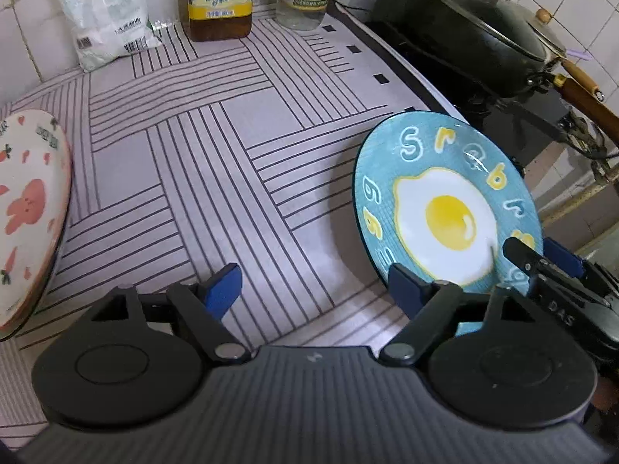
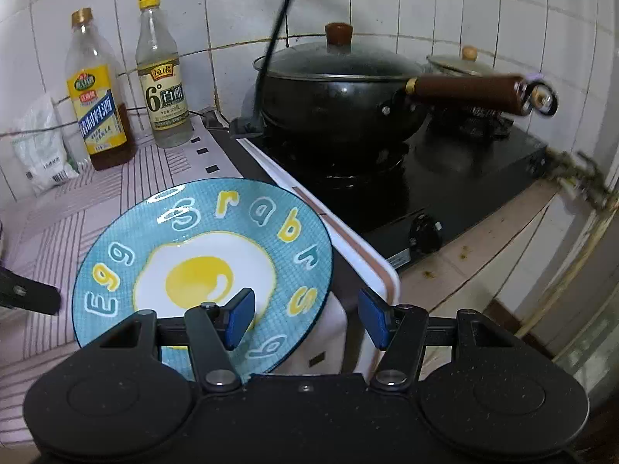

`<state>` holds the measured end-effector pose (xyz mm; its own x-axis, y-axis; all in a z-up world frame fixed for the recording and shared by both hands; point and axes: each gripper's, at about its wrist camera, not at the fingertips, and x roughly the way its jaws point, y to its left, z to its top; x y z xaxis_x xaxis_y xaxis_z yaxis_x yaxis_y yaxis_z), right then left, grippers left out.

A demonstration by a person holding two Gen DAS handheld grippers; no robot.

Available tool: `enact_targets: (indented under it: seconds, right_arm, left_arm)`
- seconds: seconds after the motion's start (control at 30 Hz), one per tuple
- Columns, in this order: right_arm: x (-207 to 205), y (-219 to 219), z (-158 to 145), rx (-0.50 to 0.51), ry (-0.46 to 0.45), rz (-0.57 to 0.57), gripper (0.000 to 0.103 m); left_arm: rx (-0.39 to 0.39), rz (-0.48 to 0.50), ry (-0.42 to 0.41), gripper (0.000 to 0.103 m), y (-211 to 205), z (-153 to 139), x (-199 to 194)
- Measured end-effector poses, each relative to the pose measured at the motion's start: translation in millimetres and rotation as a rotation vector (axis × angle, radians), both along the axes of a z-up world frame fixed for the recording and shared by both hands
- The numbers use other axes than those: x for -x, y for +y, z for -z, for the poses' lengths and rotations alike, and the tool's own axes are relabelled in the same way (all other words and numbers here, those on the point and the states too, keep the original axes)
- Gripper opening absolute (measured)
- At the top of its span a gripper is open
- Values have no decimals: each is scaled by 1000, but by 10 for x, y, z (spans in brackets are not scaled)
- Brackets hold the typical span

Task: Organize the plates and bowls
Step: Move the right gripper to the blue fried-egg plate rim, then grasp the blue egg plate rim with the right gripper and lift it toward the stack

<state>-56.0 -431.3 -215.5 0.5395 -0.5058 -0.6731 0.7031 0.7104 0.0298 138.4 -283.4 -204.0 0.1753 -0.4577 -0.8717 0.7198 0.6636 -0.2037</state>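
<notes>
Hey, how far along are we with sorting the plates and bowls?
Nothing looks stacked yet. In hand: the right tool straddles the rim of the blue egg plate; whether it grips is unclear. The left tool is open, empty. Left: the rabbit plate sits apart; no bowls in view.

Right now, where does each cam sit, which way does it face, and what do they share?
Left wrist: on the left tool, facing down over the striped mat toward the tiled wall; own open fingers show, right tool at right.
Right wrist: on the right tool, facing the wok on the stove; own fingers straddle the egg plate rim.
Shared: egg plate, wok, yellow-label bottle, mat.
</notes>
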Motion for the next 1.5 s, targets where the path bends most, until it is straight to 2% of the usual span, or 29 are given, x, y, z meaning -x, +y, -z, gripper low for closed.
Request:
enact_targets:
  seconds: [0.07, 0.1, 0.13, 0.2, 0.27, 0.37, 0.47, 0.63, 0.8, 0.97, 1.23, 1.5]
  right_arm:
    - [-11, -43, 35, -28, -24, -11, 64]
    - [-18, -62, 54, -42, -36, -17, 60]
    - [-24, -83, 74, -58, -51, -25, 52]
    - [-50, -114, 118, -76, -67, -29, 48]
    - [-59, -133, 160, -69, -63, -27, 42]
    - [10, -205, 190, -106, -119, -24, 35]
    - [62, -272, 202, -140, -150, -36, 32]
    - [73, -316, 219, -160, -167, -49, 31]
    - [96, -344, 225, -180, -186, -49, 28]
    - [104, -321, 188, -198, -187, -41, 24]
    - [38, -96, 76, -206, -172, -124, 24]
    - [-93, 181, -46, -222, -178, -203, 24]
  left_arm:
    - [17, -3, 23, 70, -28, 33, -30]
    - [27, 2, 39, 66, -50, 42, -43]
    - [34, 8, 52, 60, -71, 48, -58]
    - [43, 17, 70, 50, -114, 57, -64]
    - [51, 35, 97, 34, -149, 68, -69]
    - [65, 48, 132, 23, -191, 84, -61]
    - [70, 44, 156, 19, -224, 118, -53]
    - [80, 29, 181, 17, -288, 199, -31]
    - [76, 14, 159, 17, -313, 196, 17]
    - [28, 42, 112, 19, -303, 99, 36]
    - [12, 45, 26, 18, -8, -117, 25]
    - [10, -6, 1, 18, 441, -348, -17]
